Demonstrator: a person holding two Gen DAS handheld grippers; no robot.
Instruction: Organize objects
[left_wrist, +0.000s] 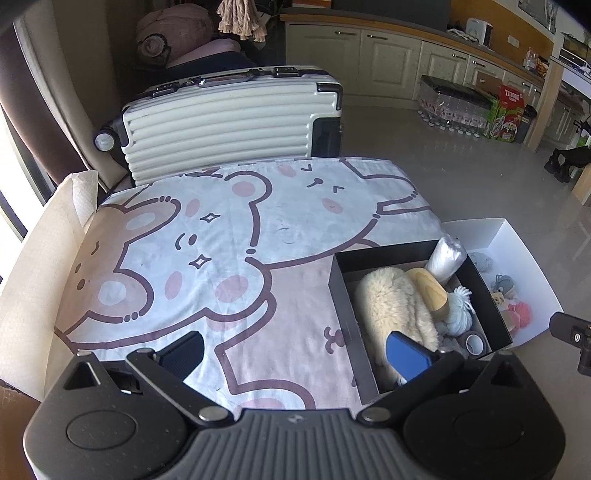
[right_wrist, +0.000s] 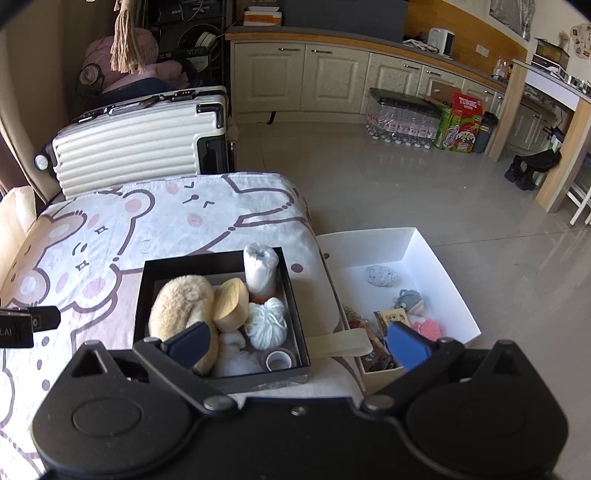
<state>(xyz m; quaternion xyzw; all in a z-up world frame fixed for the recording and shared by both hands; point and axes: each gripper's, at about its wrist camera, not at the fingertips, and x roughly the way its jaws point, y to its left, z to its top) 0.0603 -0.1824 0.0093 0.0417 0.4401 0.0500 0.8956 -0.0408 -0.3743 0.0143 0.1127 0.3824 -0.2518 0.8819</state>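
Note:
A black box (right_wrist: 142, 291) (left_wrist: 338, 288) sits on the cartoon-print cloth (left_wrist: 221, 240). It holds a fluffy beige plush (right_wrist: 177, 306) (left_wrist: 388, 306), a wooden piece (right_wrist: 231, 302), a white plastic roll (right_wrist: 260, 269) (left_wrist: 445, 256), white yarn (right_wrist: 267, 326) and a tape roll (right_wrist: 277, 360). A white box (right_wrist: 424, 254) (left_wrist: 513, 236) to its right holds small knitted toys (right_wrist: 410, 301). My right gripper (right_wrist: 295, 349) hangs open above the black box's near edge, with nothing between its fingers. My left gripper (left_wrist: 295, 354) is open over the cloth, left of the black box, and holds nothing.
A cream ribbed suitcase (left_wrist: 229, 122) (right_wrist: 136, 144) lies behind the cloth-covered surface. A beige strap (right_wrist: 340, 341) lies between the two boxes. Bottled water packs (right_wrist: 402, 122) and a Tuborg carton (right_wrist: 463, 122) stand by the cabinets across the tiled floor (right_wrist: 388, 192).

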